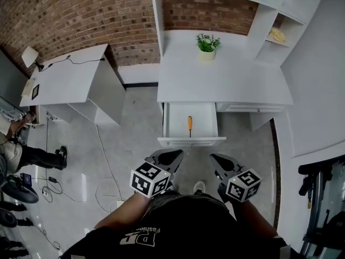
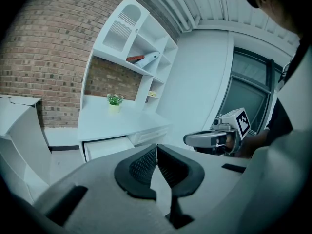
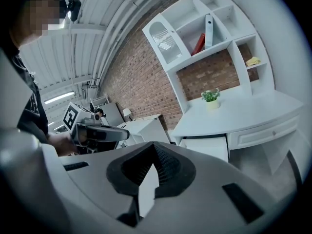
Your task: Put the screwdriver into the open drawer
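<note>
An orange-handled screwdriver (image 1: 190, 124) lies inside the open white drawer (image 1: 172, 128) under the white desk (image 1: 226, 80). Both grippers hang well short of the drawer, close to my body. My left gripper (image 1: 173, 154) is shut with nothing between its pads. My right gripper (image 1: 216, 159) is shut and empty too. In the left gripper view the pads (image 2: 146, 165) meet, with the open drawer (image 2: 105, 147) ahead and the right gripper (image 2: 214, 138) to the side. In the right gripper view the shut pads (image 3: 168, 167) point toward the drawer (image 3: 207, 147).
A potted plant (image 1: 207, 45) stands on the desk under white shelves (image 1: 280, 15). A second closed drawer (image 1: 250, 108) sits to the right. A white side table (image 1: 70, 80) stands at the left, cables (image 1: 105, 166) trail on the floor, and a person (image 1: 21, 150) sits at the far left.
</note>
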The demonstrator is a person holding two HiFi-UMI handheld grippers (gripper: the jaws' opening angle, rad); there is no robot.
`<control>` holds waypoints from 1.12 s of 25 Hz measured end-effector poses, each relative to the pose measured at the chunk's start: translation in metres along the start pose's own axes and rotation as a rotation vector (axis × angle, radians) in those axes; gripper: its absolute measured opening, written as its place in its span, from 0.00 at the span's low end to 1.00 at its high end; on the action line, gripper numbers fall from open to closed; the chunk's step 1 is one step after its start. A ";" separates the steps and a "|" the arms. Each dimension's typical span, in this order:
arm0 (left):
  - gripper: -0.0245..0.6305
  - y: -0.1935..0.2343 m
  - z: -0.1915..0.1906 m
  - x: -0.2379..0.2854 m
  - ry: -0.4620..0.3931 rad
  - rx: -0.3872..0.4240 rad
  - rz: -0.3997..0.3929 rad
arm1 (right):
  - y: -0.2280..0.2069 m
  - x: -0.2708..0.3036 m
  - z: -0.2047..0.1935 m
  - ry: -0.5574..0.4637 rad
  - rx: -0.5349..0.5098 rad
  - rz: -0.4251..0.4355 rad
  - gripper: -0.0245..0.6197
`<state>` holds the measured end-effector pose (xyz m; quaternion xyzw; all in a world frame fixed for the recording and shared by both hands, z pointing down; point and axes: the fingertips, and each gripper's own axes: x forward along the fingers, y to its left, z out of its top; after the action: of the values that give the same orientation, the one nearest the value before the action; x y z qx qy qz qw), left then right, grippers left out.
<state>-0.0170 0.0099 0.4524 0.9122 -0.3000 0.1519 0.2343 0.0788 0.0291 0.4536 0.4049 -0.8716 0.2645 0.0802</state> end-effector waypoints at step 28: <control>0.07 0.005 -0.001 -0.001 -0.010 -0.006 -0.008 | -0.001 0.006 0.001 0.005 0.011 -0.010 0.05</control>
<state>-0.0209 0.0071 0.4541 0.9135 -0.2978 0.1453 0.2359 0.0758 0.0240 0.4553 0.4090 -0.8679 0.2700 0.0815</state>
